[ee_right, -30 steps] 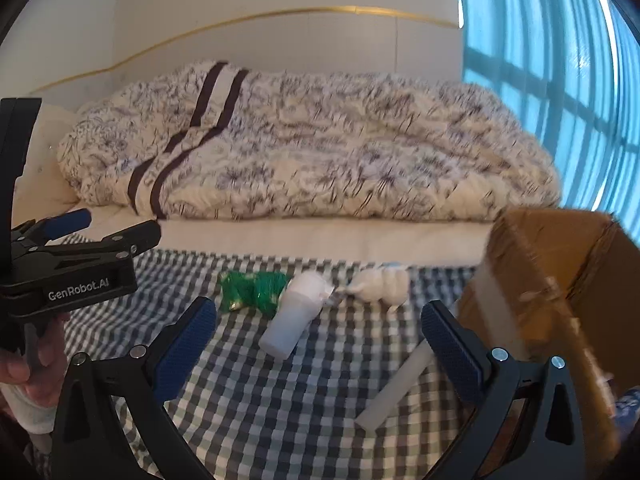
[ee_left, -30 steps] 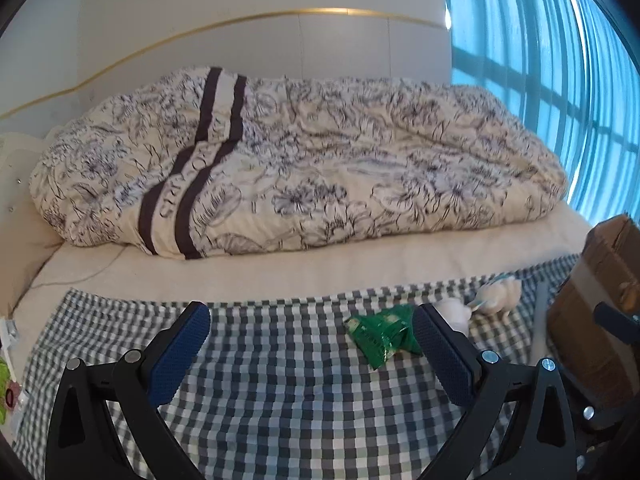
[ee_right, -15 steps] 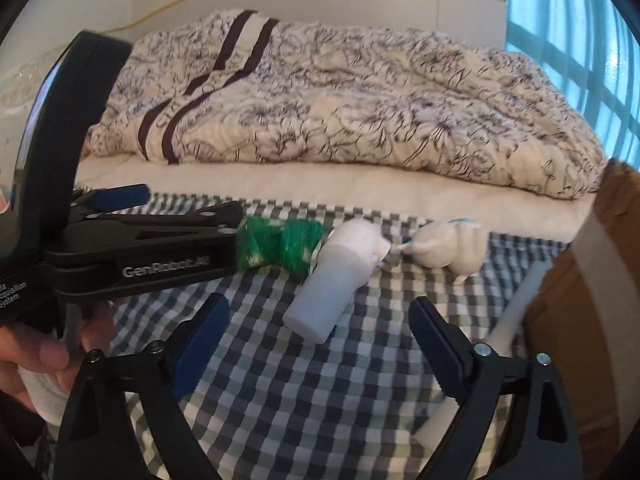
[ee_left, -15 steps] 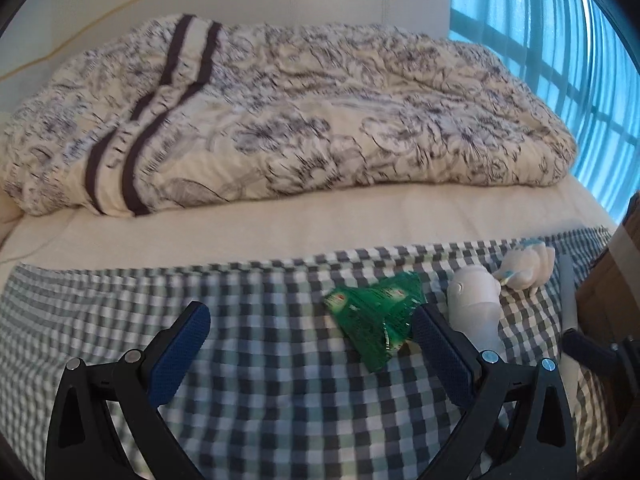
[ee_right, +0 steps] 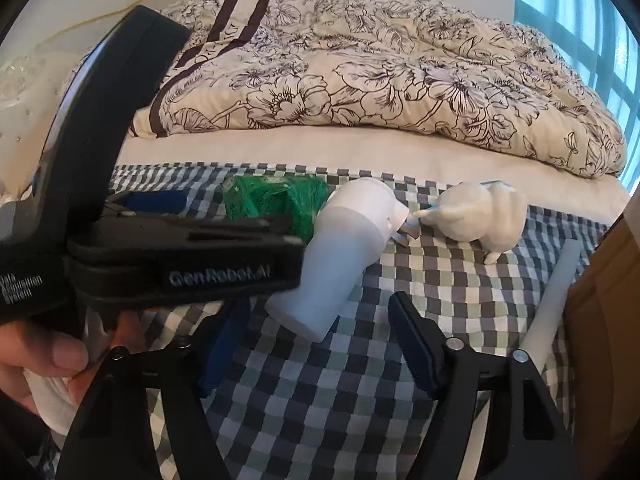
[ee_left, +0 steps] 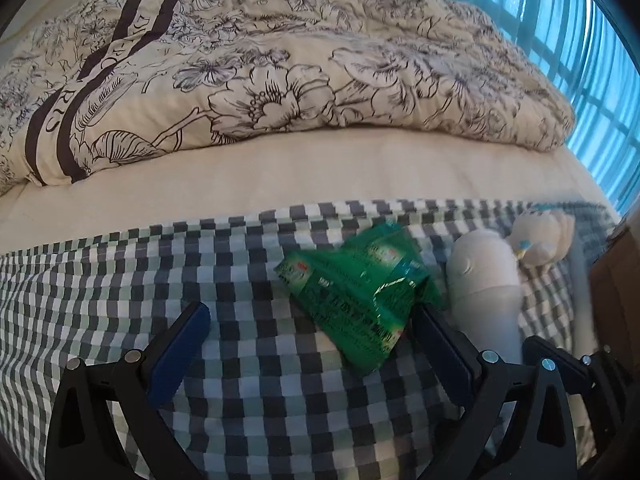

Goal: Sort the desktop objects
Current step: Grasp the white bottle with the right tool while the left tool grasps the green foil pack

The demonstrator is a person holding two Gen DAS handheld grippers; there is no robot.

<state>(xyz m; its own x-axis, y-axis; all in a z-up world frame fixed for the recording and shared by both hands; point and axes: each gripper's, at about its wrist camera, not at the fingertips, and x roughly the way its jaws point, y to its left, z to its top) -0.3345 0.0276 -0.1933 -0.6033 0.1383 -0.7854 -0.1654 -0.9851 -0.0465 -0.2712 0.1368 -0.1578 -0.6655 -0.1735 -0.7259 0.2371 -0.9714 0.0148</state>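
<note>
Reach step: green packet [ee_left: 356, 296], frame centre, is approached by spread, empty left gripper [ee_left: 308, 336]; right gripper [ee_right: 320, 340] spread; closure judged next.

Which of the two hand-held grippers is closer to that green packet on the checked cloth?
Left. The left hand-held gripper is open with one finger against the green packet; the right hand-held gripper sits farther back, facing the white bottle.

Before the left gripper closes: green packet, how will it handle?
The green packet looks like crinkled glossy film, so probably floppy and light; it may buckle between the pads. The shiny wrap could be slippery. It lies flat on the checked cloth, so rolling seems unlikely.
</note>
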